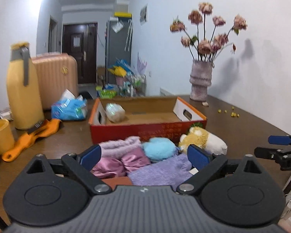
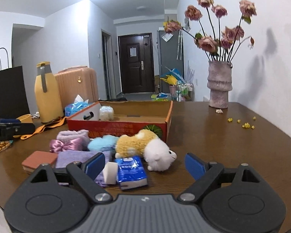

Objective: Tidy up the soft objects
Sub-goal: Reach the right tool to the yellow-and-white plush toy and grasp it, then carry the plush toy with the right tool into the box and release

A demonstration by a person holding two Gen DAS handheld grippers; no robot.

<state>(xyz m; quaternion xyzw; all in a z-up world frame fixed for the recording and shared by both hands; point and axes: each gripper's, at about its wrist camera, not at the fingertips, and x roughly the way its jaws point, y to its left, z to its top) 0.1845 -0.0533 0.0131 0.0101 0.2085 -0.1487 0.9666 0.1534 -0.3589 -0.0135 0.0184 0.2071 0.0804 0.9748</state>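
My left gripper [image 1: 144, 154] has its jaws wide apart and holds nothing; between its blue pads I see the pile of soft things on the table [image 1: 242, 124]. The pile lies just in front of the red box [image 1: 148, 130]: a pink cloth [image 1: 120, 142] with a satin bow [image 1: 119, 164] on its near side, a blue puff [image 1: 159, 148] beside it, a purple towel [image 1: 161, 171] nearest me, and a plush toy [image 1: 202, 138] on its side at the right, close against the box wall. Inside the box sits one pale bundle [image 1: 115, 112] in the far left corner — the rest of the floor is bare cardboard. My right gripper [image 2: 145, 165] is also spread open and empty, hovering low over the near edge of the pile; from its camera I see a white sponge [image 2: 110, 171] and a blue tissue pack [image 2: 131, 172] lying between the pads, the sponge on the towel's edge, and a brown block [image 2: 39, 160] just left of the towel. The toy's white head points right, away from the puff. Off to the left stand a yellow jug [image 1: 23, 89] and a yellow cup [image 1: 0, 137], with an orange strap [image 1: 32, 136] by the jug's base. A vase [image 1: 200, 80] of dried flowers stands at the far right by the wall.
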